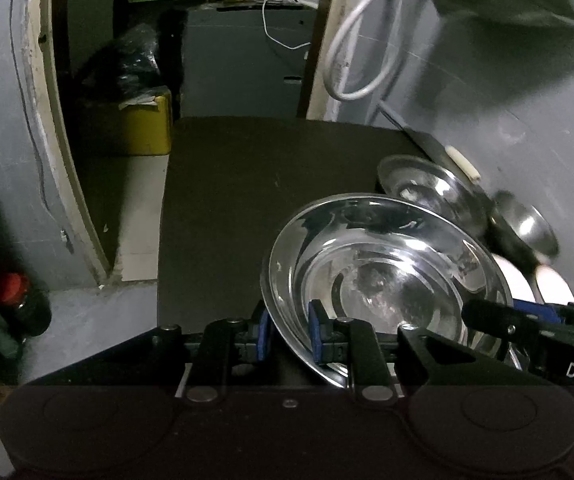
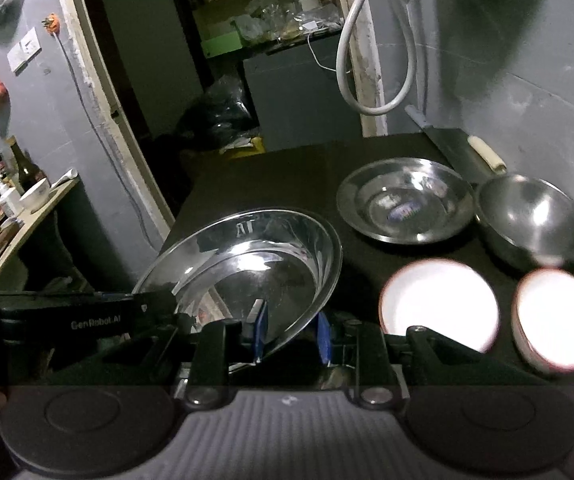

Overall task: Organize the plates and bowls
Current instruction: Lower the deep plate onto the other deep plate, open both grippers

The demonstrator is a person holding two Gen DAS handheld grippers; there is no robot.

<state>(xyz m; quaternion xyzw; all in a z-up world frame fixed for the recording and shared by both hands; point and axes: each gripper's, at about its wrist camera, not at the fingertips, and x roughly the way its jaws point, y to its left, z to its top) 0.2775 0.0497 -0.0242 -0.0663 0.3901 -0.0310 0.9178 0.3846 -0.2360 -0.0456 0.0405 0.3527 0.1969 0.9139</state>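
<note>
A dark table (image 2: 287,176) stands against grey walls, a doorway at 11 o'clock. Both the left gripper (image 1: 289,334) and right gripper (image 2: 291,336) pinch the rim of one large steel plate (image 2: 255,264), tilted. Also: one smaller steel plate (image 2: 405,204), one steel bowl (image 2: 531,220), and two white dishes (image 2: 439,304), probably bowls, overexposed
</note>
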